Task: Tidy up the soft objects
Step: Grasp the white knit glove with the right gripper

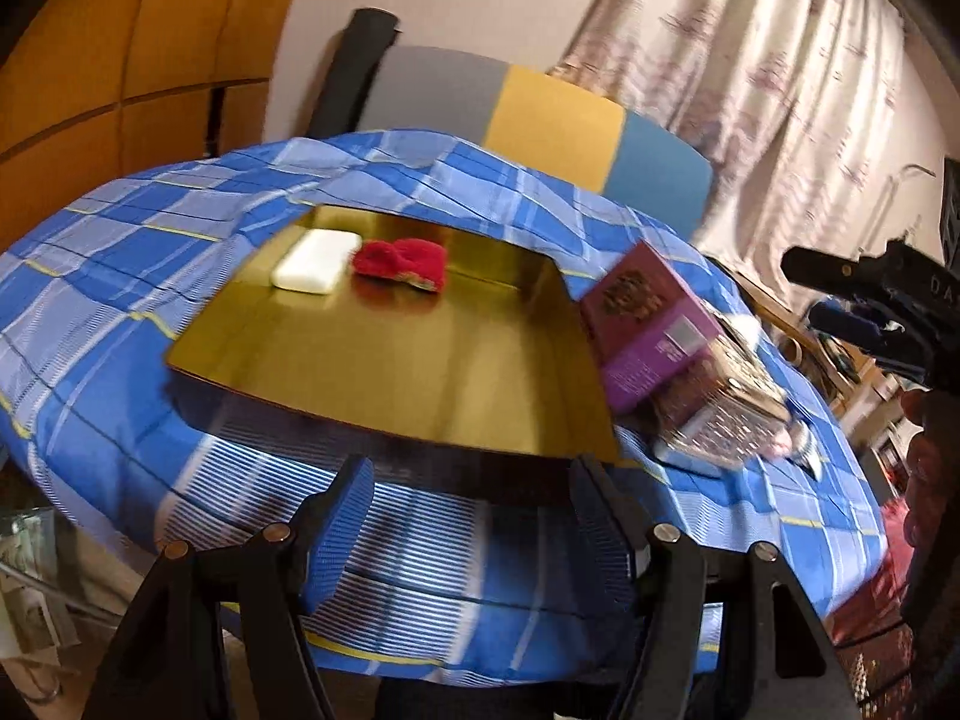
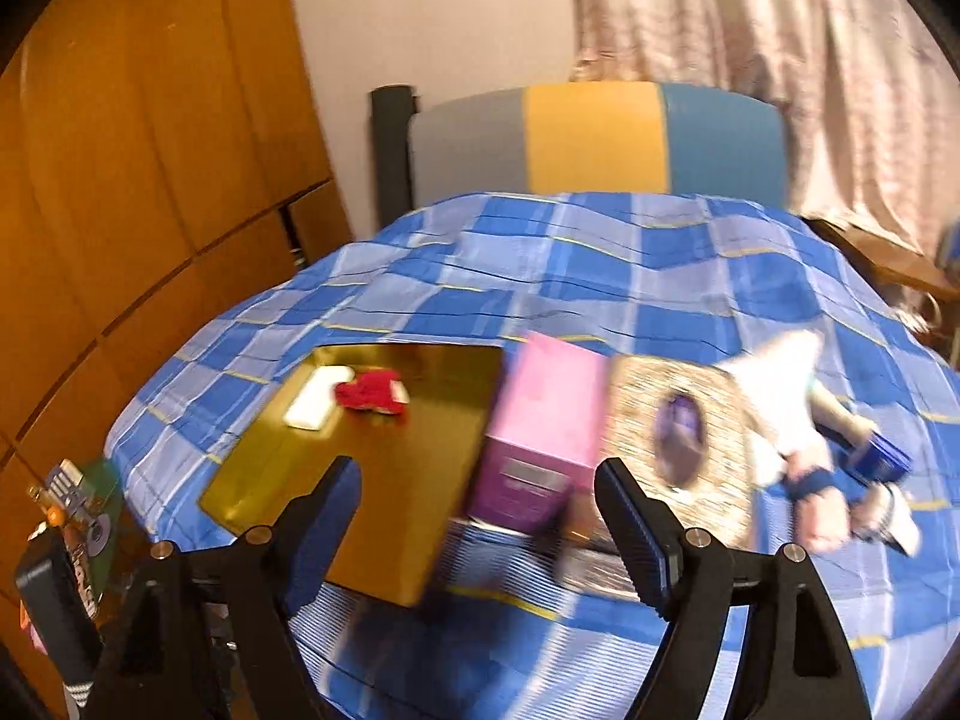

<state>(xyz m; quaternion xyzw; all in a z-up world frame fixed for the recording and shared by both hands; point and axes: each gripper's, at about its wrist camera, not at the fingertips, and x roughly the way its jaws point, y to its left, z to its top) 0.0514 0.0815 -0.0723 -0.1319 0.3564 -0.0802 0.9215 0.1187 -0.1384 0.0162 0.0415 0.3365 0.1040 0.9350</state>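
Lying crumpled on the gold tray point(image 1: 384, 360), a fuzzy red cloth point(image 1: 399, 263).

The left gripper point(image 1: 471, 516) has black angular arms with round silver screws and blue ribbed pads point(image 1: 336, 534). The right gripper point(image 2: 474, 519) matches it: black frame, silver screw heads, blue pads point(image 2: 639, 546) (blurred here).

Home bedroom: you face a bed with a blue plaid bedsheet point(image 2: 660, 276); padded headboard point(image 2: 594, 138) at 12 o'clock, floral curtain point(image 2: 780, 30) at 1 o'clock, wooden wardrobe point(image 2: 150, 150) at 10 o'clock.
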